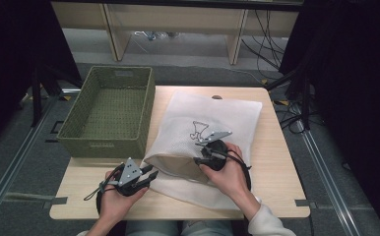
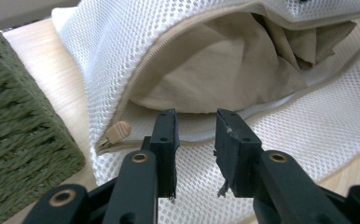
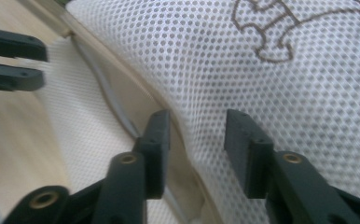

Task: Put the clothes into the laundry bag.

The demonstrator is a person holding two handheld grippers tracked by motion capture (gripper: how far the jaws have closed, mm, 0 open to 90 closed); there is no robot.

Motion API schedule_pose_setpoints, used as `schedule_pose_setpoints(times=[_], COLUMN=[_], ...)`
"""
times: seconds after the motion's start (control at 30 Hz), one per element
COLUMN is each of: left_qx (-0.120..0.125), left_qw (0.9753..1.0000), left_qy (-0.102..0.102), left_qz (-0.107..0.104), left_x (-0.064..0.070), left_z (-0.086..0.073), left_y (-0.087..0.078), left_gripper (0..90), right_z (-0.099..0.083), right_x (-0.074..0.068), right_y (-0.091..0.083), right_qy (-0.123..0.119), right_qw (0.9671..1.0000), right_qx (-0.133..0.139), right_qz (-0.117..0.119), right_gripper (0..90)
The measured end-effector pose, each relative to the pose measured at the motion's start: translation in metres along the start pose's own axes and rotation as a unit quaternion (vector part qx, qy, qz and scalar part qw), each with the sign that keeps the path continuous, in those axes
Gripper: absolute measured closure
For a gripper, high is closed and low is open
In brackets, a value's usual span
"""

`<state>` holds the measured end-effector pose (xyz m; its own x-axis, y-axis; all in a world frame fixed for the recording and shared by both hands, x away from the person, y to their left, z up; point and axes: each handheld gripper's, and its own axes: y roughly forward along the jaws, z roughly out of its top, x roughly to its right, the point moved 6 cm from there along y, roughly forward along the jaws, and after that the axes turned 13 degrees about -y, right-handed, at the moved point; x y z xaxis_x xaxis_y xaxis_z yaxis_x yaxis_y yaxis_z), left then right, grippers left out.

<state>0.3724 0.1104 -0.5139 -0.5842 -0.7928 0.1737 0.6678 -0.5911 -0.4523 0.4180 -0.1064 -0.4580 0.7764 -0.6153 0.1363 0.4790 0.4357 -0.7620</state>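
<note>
just in front of the mesh laundry bag [image 1: 212, 118]'s open mouth, the left gripper [image 2: 196, 135] waits with jaws apart, facing the beige cloth [image 2: 225, 65] inside, while the right gripper [image 3: 197, 140], jaws apart, straddles the bag's upper rim.

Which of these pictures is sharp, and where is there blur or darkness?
High view: even light on the table, dark at both sides. Left gripper view: mesh bag sharp, near basket soft. Right gripper view: mesh slightly soft, left edge blurred, tongs' bases out of focus.

White mesh bag [image 1: 203, 123], beige cloth [image 2: 215, 70] inside; olive woven basket [image 1: 70, 130].
</note>
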Motion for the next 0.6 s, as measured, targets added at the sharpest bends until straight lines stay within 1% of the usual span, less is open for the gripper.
schedule_pose_setpoints(times=[0.03,0.07,0.1,0.13,0.17,0.2,0.23,0.3,0.33,0.37,0.4,0.43,0.47,0.5,0.53,0.57,0.6], left_qx=[0.001,0.002,0.004,0.003,0.002,0.002,0.005,0.005,0.004,0.004,0.005,0.006,0.009,0.010,0.007,0.008,0.007], left_qw=[1.0000,1.0000,1.0000,1.0000,1.0000,1.0000,1.0000,0.9999,0.9999,0.9999,0.9999,0.9999,0.9998,0.9998,0.9999,0.9999,0.9999], left_qy=[-0.001,-0.002,-0.002,-0.003,-0.003,-0.005,-0.004,-0.008,-0.006,-0.009,-0.009,-0.011,-0.013,-0.015,-0.011,-0.012,-0.013], left_qz=[0.001,0.001,0.004,0.006,0.007,0.007,0.006,0.008,0.010,0.011,0.010,0.006,0.008,0.007,0.007,0.008,0.005], left_x=[0.000,-0.001,-0.001,-0.001,-0.002,-0.003,-0.003,-0.005,-0.006,-0.007,-0.007,-0.007,-0.007,-0.007,-0.007,-0.008,-0.008], left_z=[0.000,0.001,0.001,0.001,0.001,0.001,0.001,0.001,0.001,0.000,0.000,0.000,0.001,0.001,0.001,0.001,0.000], left_y=[-0.001,-0.001,-0.002,-0.003,-0.004,-0.005,-0.005,-0.005,-0.006,-0.006,-0.006,-0.006,-0.006,-0.006,-0.007,-0.007,-0.008], left_gripper=[67.4,67.2,67.0,66.8,66.7,66.6,66.6,66.7,66.7,66.7,66.8,66.8,66.7,66.7,66.7,66.7,66.7], right_z=[0.002,0.004,0.008,0.011,0.013,0.015,0.016,0.017,0.017,0.017,0.016,0.015,0.014,0.013,0.011,0.009,0.005], right_x=[-0.003,-0.003,-0.005,-0.005,-0.005,-0.005,-0.005,-0.005,-0.005,-0.005,-0.006,-0.008,-0.008,-0.010,-0.012,-0.016,-0.018], right_y=[0.004,0.009,0.014,0.016,0.019,0.021,0.023,0.025,0.024,0.024,0.023,0.022,0.021,0.020,0.020,0.020,0.021], right_qy=[0.010,0.004,0.002,-0.014,-0.019,-0.016,-0.010,-0.004,0.001,0.003,0.011,0.013,-0.001,-0.006,-0.017,-0.014,-0.019], right_qw=[0.9999,0.9999,0.9998,0.9997,0.9993,0.9991,0.9991,0.9993,0.9993,0.9994,0.9993,0.9993,0.9992,0.9991,0.9987,0.9986,0.9980], right_qx=[0.000,0.000,-0.006,-0.011,-0.012,-0.017,-0.016,-0.020,-0.021,-0.018,-0.022,-0.023,-0.029,-0.035,-0.042,-0.050,-0.059], right_qz=[-0.005,-0.014,-0.017,-0.018,-0.030,-0.037,-0.037,-0.031,-0.031,-0.028,-0.026,-0.026,-0.027,-0.023,-0.022,-0.014,-0.006], right_gripper=[60.0,60.8,65.7,72.3,77.2,81.9,86.2,88.8,89.3,89.6,89.7,89.7,89.6,89.5,89.6,89.7,89.9])
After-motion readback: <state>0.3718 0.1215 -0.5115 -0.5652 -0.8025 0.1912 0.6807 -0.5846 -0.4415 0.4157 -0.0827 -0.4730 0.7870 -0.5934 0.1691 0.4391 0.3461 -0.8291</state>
